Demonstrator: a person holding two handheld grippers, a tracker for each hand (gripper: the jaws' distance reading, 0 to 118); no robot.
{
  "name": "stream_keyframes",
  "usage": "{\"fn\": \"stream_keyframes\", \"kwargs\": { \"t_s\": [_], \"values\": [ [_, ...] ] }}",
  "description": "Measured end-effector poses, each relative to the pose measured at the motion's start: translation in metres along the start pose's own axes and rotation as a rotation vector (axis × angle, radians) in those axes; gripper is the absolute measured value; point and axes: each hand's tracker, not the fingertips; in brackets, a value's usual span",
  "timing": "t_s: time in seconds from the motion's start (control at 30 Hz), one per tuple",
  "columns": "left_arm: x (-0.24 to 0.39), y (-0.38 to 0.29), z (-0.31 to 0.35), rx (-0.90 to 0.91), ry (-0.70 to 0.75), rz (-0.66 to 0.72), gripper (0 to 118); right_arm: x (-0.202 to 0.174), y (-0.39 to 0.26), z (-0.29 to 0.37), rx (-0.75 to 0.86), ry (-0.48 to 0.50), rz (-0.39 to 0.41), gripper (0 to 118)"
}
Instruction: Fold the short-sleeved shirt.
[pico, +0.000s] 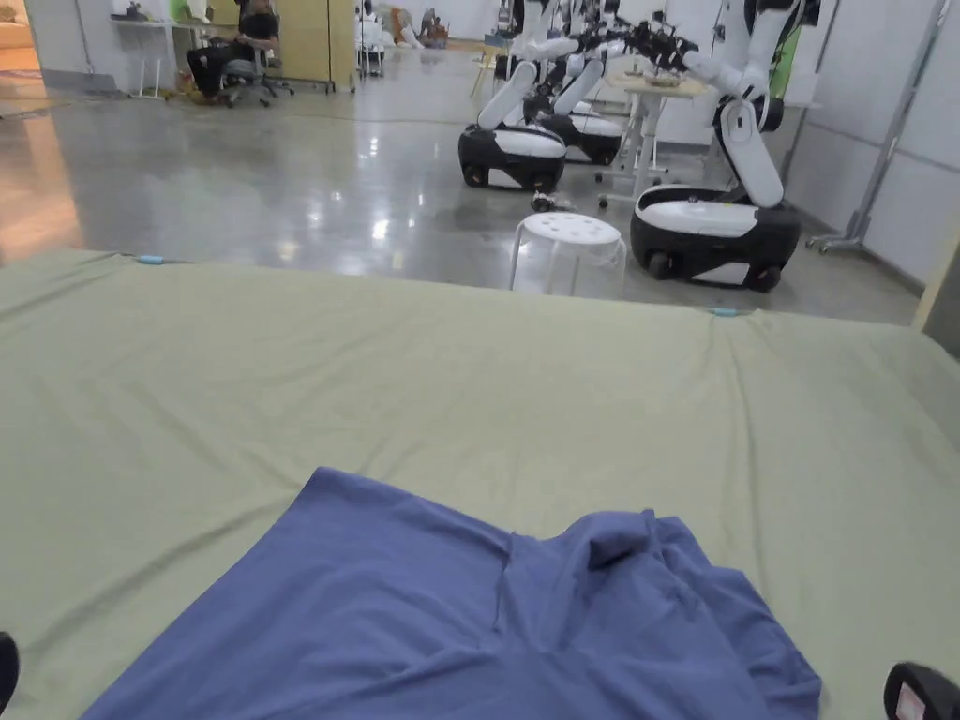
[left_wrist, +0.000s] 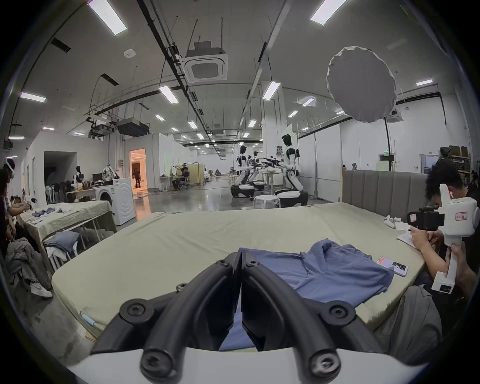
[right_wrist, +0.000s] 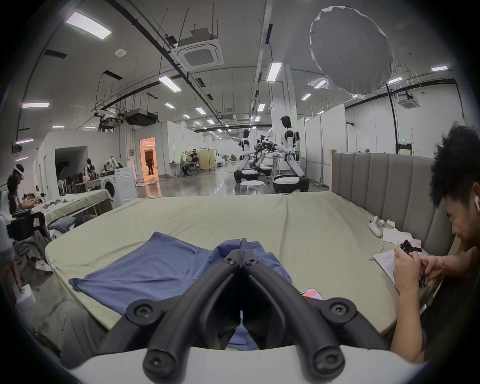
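A blue short-sleeved shirt (pico: 450, 609) lies partly spread on the pale green bed sheet (pico: 469, 375), near the front edge, with a rumpled bump on its right half. In the left gripper view, my left gripper (left_wrist: 241, 256) is shut, tips together with nothing between them, and the shirt (left_wrist: 324, 275) lies beyond and to the right. The right gripper (left_wrist: 409, 220) hangs in the air at the far right, held by a hand. In the right gripper view, my right gripper (right_wrist: 242, 249) is shut and empty, with the shirt (right_wrist: 155, 270) spread behind it to the left.
A phone (left_wrist: 392, 265) lies on the sheet by the shirt's right edge. A person's hands (right_wrist: 407, 262) are busy at the bed's right side, near papers and white controllers (right_wrist: 375, 226) by the padded headboard (right_wrist: 384, 187). A white stool (pico: 567, 248) and wheeled robots (pico: 712, 225) stand beyond the bed.
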Motion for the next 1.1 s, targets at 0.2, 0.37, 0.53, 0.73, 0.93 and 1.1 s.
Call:
{"fn": "stream_keyframes", "kwargs": {
  "t_s": [0.2,0.37,0.53,0.73,0.93,1.1],
  "values": [
    [-0.018,-0.008,0.001,-0.020,0.019,0.078,3,-0.006,0.008,-0.007,-0.003,0.026,-0.004,0],
    [-0.033,-0.016,0.001,-0.052,0.020,0.121,3,-0.006,0.007,-0.013,-0.017,0.056,-0.016,0],
    [-0.038,-0.018,0.002,-0.067,0.021,0.114,3,-0.006,0.002,-0.018,-0.036,0.077,-0.041,0],
    [-0.069,-0.040,-0.012,-0.216,0.067,0.213,7,-0.006,-0.005,-0.020,-0.078,0.119,-0.066,0],
    [-0.109,-0.089,-0.044,-0.466,0.123,0.310,39,-0.002,-0.016,-0.026,-0.132,0.145,-0.112,0],
    [-0.135,-0.137,-0.071,-0.563,0.136,0.471,38,0.002,-0.021,-0.026,-0.161,0.134,-0.126,0]
  ]
}}
